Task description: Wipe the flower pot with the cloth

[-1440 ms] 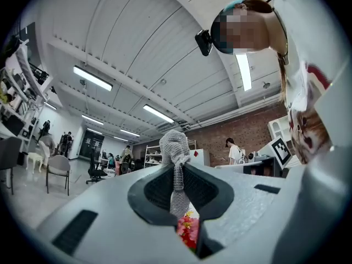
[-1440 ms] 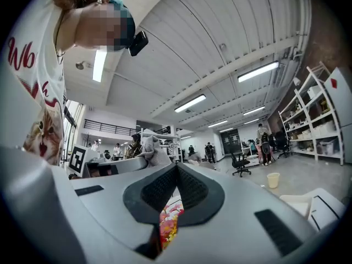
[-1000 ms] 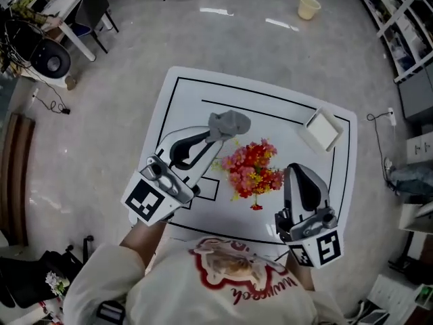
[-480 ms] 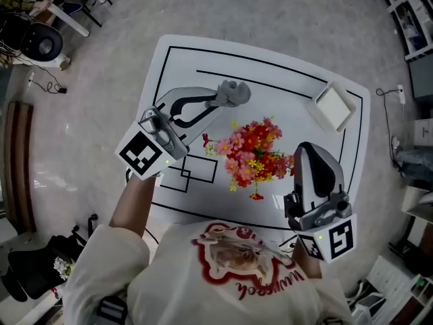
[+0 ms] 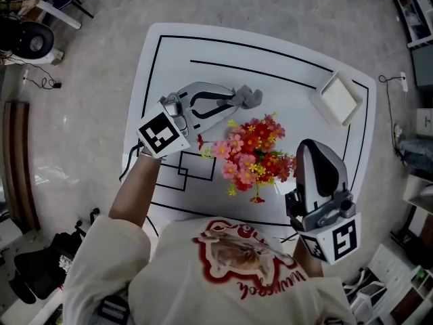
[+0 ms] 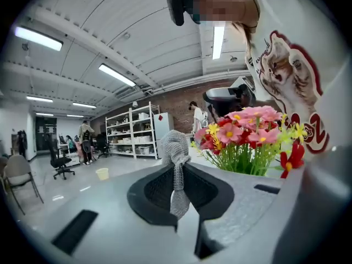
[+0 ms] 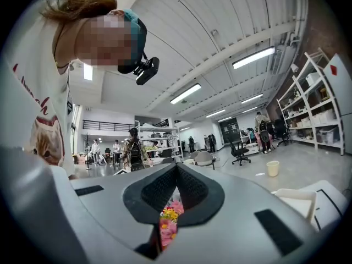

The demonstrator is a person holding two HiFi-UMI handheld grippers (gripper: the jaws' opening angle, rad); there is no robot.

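Note:
A bunch of pink, red and yellow flowers [image 5: 250, 158] stands mid-table and hides its pot from above. My left gripper [image 5: 233, 100] is shut on a grey cloth [image 5: 246, 98], which hangs just beyond the flowers' upper-left edge. In the left gripper view the cloth [image 6: 175, 147] is bunched between the closed jaws of the left gripper [image 6: 176, 166], with the flowers [image 6: 247, 136] close on the right. My right gripper [image 5: 308, 145] sits to the right of the flowers, shut with nothing in it. The right gripper view shows the flowers [image 7: 169, 219] low behind the right gripper [image 7: 176, 170].
A white square tray [image 5: 340, 99] lies at the table's far right corner. The white table [image 5: 169, 59] carries black lines and ends near my body. A yellow bucket [image 7: 272, 168], shelves, chairs and people are farther off in the room.
My left gripper has sunk toward the table with the cloth and now points more level, beside the flowers. The right gripper has hardly shifted.

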